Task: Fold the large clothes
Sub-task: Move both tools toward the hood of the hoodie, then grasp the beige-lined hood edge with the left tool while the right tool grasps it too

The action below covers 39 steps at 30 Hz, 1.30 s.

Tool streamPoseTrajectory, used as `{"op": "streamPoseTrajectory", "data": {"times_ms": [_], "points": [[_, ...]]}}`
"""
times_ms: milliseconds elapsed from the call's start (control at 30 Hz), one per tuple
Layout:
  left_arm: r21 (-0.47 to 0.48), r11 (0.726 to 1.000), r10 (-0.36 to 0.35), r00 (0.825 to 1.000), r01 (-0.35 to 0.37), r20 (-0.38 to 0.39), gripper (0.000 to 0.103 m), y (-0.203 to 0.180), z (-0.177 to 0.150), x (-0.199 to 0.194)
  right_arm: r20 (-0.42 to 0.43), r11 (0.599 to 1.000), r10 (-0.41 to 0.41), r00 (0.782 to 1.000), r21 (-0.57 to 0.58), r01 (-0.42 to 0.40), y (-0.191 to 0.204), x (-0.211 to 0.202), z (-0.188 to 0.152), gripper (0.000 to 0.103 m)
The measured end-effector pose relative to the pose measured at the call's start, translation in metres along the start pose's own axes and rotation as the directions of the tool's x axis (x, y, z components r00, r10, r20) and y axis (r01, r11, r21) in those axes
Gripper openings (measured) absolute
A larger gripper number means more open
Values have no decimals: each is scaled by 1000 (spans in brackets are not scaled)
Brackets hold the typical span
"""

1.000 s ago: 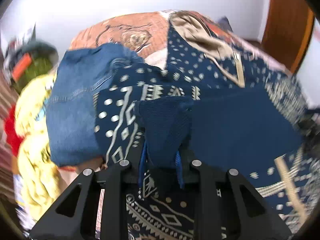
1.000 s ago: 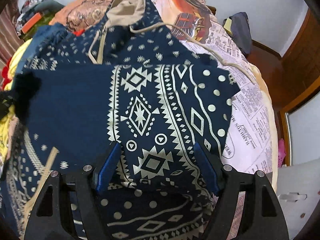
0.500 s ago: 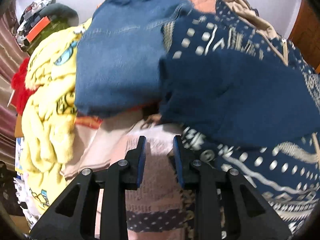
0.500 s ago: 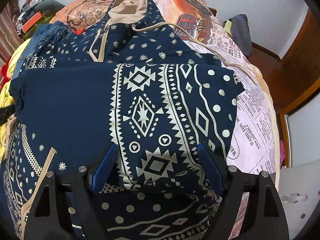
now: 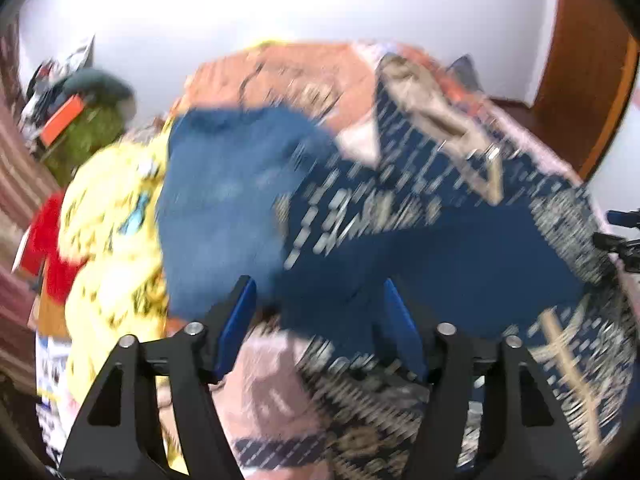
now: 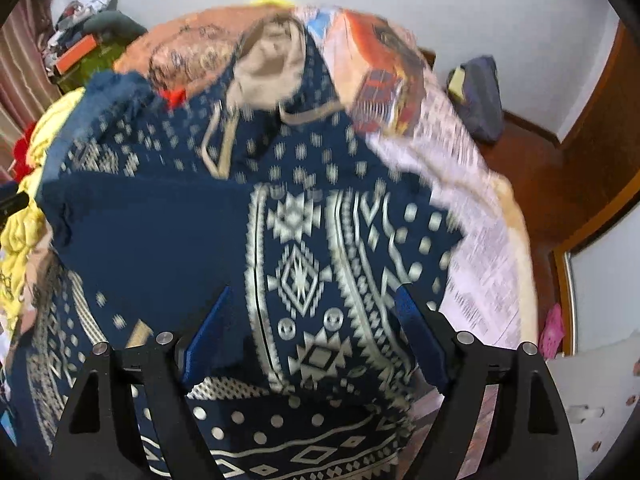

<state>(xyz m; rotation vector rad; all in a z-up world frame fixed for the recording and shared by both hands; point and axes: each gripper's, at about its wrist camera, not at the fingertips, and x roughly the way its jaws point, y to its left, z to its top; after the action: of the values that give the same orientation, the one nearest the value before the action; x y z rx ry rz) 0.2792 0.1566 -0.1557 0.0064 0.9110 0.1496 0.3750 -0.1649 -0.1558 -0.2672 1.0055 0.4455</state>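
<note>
The navy patterned hoodie (image 6: 296, 248) lies spread over the bed, its tan-lined hood (image 6: 268, 64) at the far end and both sleeves folded across the chest. The sleeve with the cream diamond and zigzag print crosses from the right; its cuff edge ends near the middle, against the plain navy panel to the left.

The right gripper (image 6: 312, 328) hangs above this folded sleeve with its jaws spread wide and nothing pinched between the blue pads (image 6: 420, 336); the fabric passes under them, not in them. To its right the hoodie's edge stops short of the bed's side, leaving a strip of newspaper-print bedsheet (image 6: 488, 256) bare, then wooden floor and a door frame.

The left gripper (image 5: 320, 320) is released too: its jaws are opening, and the blurred view shows no cloth between them. It sits over the hoodie's left edge, where the folded navy sleeve (image 5: 440, 256) ends and pale sheet shows just below. Room on that side is tight: a folded pair of denim jeans (image 5: 224, 200) touches or overlaps the hoodie's left border, and a yellow printed garment (image 5: 108, 240) with a red one (image 5: 52, 248) beside it crowds further left. The other gripper's tip shows at the far right rim.
</note>
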Motion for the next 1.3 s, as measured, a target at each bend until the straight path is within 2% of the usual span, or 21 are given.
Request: {"op": "streamPoseTrajectory", "data": {"times_ms": [67, 267, 400, 500, 700, 933, 1133, 1300], "points": [[15, 999, -47, 998, 46, 36, 74, -13, 21, -7, 51, 1000, 2, 999, -8, -1, 0, -12, 12, 80], [47, 993, -113, 990, 110, 82, 81, -45, 77, 2, 168, 1000, 12, 986, -10, -10, -1, -34, 48, 80], [45, 990, -138, 988, 135, 68, 81, -61, 105, 25, 213, 1000, 28, 977, -3, -28, -3, -34, 74, 80], [29, 988, -151, 988, 149, 40, 81, -68, 124, 47, 213, 1000, 28, 977, -1, -28, -4, -21, 94, 80], [-27, 982, -190, 981, 189, -42, 81, -74, 148, 105, 149, 998, 46, 988, 39, -53, -14, 29, 130, 80], [-80, 981, -189, 969, 178, -159, 81, -78, 161, 184, 20, 991, 67, 998, 111, -69, -21, 104, 159, 80], [-141, 981, -160, 961, 130, -227, 81, -71, 168, 238, -80, 981, 116, 990, 163, -102, -24, 160, 170, 80], [-223, 964, -195, 952, 143, -234, 81, -64, 168, 263, -108, 961, 180, 978, 230, -151, -28, 183, 173, 80]]}}
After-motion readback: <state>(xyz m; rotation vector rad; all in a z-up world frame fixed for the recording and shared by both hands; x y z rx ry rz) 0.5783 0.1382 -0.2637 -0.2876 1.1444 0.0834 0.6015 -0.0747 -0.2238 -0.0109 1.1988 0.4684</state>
